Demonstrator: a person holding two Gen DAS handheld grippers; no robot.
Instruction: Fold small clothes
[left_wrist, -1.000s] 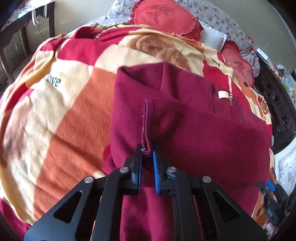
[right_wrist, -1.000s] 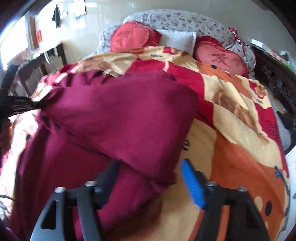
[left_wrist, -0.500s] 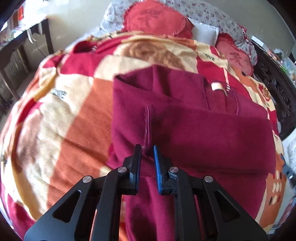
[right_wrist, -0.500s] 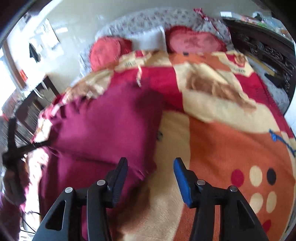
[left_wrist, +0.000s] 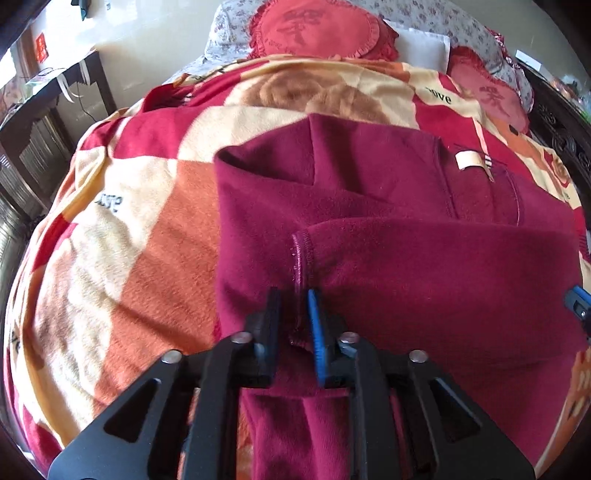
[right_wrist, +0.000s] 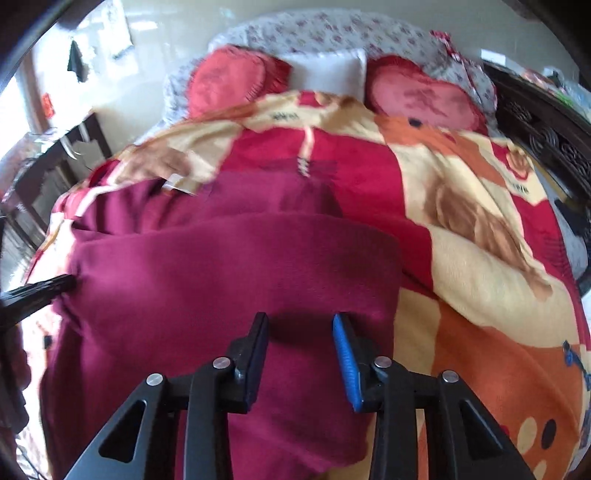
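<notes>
Easing its jaws apart around the stitched hem, the left gripper (left_wrist: 293, 314) is letting go of the maroon garment (left_wrist: 424, 266) lying half-folded on the blanket (left_wrist: 155, 229), while the right gripper (right_wrist: 301, 354) is closing, unclamped, above the fold, risking dragging that loose layer askew.

right wrist view motion-blurred; maroon garment (right_wrist: 229, 280) lower part cut off by frame bottom, blanket (right_wrist: 498, 258) print smeared; in left view right gripper (left_wrist: 578, 302) only a blue tip at the edge, jaw state unreadable there
</notes>
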